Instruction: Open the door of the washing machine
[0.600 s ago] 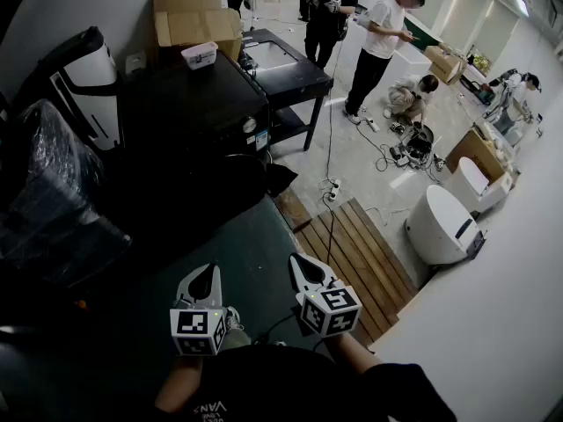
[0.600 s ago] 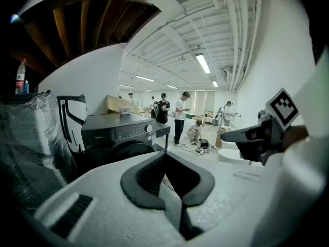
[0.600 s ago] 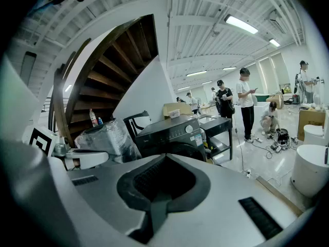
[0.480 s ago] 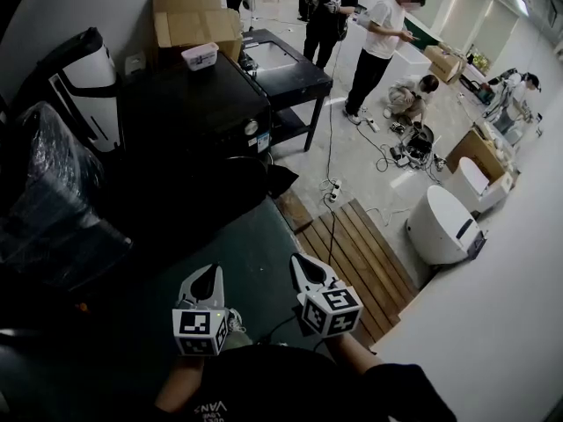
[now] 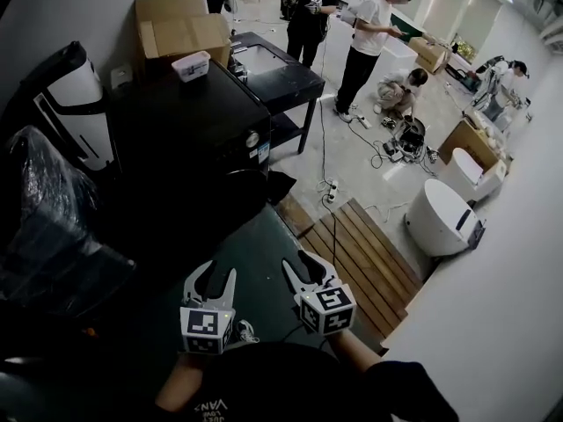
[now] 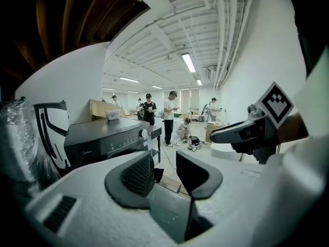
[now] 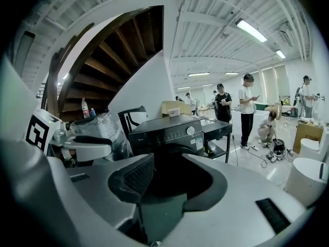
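Note:
The black washing machine [image 5: 189, 126] stands ahead of me, its control strip and knob [image 7: 190, 130] facing me and its round door [image 5: 236, 190] shut, dark and hard to make out. My left gripper [image 5: 214, 275] hovers low over the dark green mat [image 5: 255, 244], well short of the machine, open with nothing between its fingers. To its right, my right gripper [image 5: 301, 266] is level with it and also open and empty. In the left gripper view the open left gripper [image 6: 165, 170] frames the machine [image 6: 103, 138]. In the right gripper view the right gripper [image 7: 172, 181] points at the machine's front [image 7: 164, 135].
A small white tub [image 5: 195, 62] sits on the machine's top, with a cardboard box [image 5: 180, 25] behind it. A black table [image 5: 277, 73] stands to the right. A wooden pallet [image 5: 361, 262], floor cables [image 5: 387, 148], a white appliance [image 5: 440, 218] and several people [image 5: 365, 33] lie beyond. A plastic-wrapped bundle [image 5: 44, 209] is left.
The head view has shifted a little. Both grippers have edged slightly toward the machine, and the left gripper's two fingers now show clearly spread apart.

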`<action>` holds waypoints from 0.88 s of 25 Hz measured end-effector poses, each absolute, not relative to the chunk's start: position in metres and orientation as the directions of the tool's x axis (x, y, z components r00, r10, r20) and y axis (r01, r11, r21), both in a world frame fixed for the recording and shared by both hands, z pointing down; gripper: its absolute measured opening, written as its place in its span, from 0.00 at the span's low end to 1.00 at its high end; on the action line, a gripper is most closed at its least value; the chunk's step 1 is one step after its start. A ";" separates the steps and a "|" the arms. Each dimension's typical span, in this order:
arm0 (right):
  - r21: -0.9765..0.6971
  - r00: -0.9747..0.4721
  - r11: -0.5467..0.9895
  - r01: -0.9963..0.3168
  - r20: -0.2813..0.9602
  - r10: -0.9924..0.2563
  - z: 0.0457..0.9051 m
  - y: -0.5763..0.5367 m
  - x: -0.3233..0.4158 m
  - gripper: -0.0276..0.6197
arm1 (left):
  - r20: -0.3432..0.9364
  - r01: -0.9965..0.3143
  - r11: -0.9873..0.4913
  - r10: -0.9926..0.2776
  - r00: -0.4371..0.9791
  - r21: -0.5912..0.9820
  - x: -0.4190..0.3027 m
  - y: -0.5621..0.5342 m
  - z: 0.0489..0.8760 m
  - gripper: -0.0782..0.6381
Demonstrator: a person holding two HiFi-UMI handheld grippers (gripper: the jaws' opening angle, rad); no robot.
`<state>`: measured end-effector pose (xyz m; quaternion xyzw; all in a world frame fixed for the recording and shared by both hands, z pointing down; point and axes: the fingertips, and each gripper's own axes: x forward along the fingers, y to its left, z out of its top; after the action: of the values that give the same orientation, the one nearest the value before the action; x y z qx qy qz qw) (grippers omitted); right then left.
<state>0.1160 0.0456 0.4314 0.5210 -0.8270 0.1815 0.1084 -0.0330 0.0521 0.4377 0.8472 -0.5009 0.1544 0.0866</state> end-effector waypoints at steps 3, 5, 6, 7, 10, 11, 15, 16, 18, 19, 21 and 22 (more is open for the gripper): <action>-0.196 -0.409 0.361 -0.912 0.369 -0.834 0.434 0.032 0.104 0.28 | 0.351 -0.855 -0.518 -0.805 0.479 -0.022 -0.045 0.034 0.444 0.32; -0.206 -0.389 0.334 -0.920 0.366 -0.845 0.435 0.022 0.097 0.28 | 0.352 -0.844 -0.536 -0.795 0.494 -0.026 -0.053 0.023 0.449 0.32; -0.209 -0.380 0.322 -0.923 0.367 -0.849 0.436 0.018 0.093 0.28 | 0.350 -0.838 -0.545 -0.790 0.503 -0.026 -0.057 0.017 0.450 0.32; -0.211 -0.371 0.312 -0.926 0.369 -0.852 0.437 0.013 0.090 0.28 | 0.351 -0.831 -0.555 -0.783 0.513 -0.025 -0.059 0.012 0.450 0.32; -0.207 -0.347 0.287 -0.935 0.378 -0.858 0.440 0.002 0.083 0.28 | 0.385 -0.816 -0.579 -0.756 0.529 -0.015 -0.065 0.002 0.447 0.32; -0.206 -0.344 0.284 -0.937 0.380 -0.859 0.442 -0.001 0.081 0.28 | 0.390 -0.814 -0.581 -0.752 0.531 -0.014 -0.067 -0.003 0.448 0.32; -0.180 -0.354 0.307 -0.934 0.380 -0.854 0.445 -0.012 0.074 0.28 | 0.362 -0.819 -0.573 -0.767 0.529 -0.019 -0.074 -0.021 0.457 0.32; -0.173 -0.358 0.314 -0.933 0.381 -0.853 0.446 -0.017 0.074 0.28 | 0.368 -0.819 -0.573 -0.766 0.527 -0.018 -0.074 -0.025 0.458 0.32; -0.174 -0.364 0.321 -0.931 0.382 -0.849 0.449 -0.030 0.076 0.28 | 0.397 -0.821 -0.571 -0.756 0.521 -0.010 -0.073 -0.033 0.460 0.32; -0.178 -0.369 0.324 -0.929 0.384 -0.846 0.452 -0.037 0.077 0.28 | 0.406 -0.824 -0.567 -0.754 0.516 -0.008 -0.072 -0.037 0.462 0.32; -0.186 -0.384 0.337 -0.923 0.391 -0.837 0.458 -0.051 0.079 0.28 | 0.417 -0.833 -0.553 -0.759 0.500 -0.009 -0.071 -0.048 0.467 0.32; -0.188 -0.394 0.347 -0.919 0.395 -0.830 0.461 -0.059 0.081 0.28 | 0.421 -0.840 -0.543 -0.765 0.488 -0.011 -0.070 -0.054 0.470 0.32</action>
<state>0.0805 -0.0592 0.4607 0.5380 -0.8124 0.1924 0.1160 -0.0701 -0.0540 0.4696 0.8571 -0.4680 0.1918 0.0980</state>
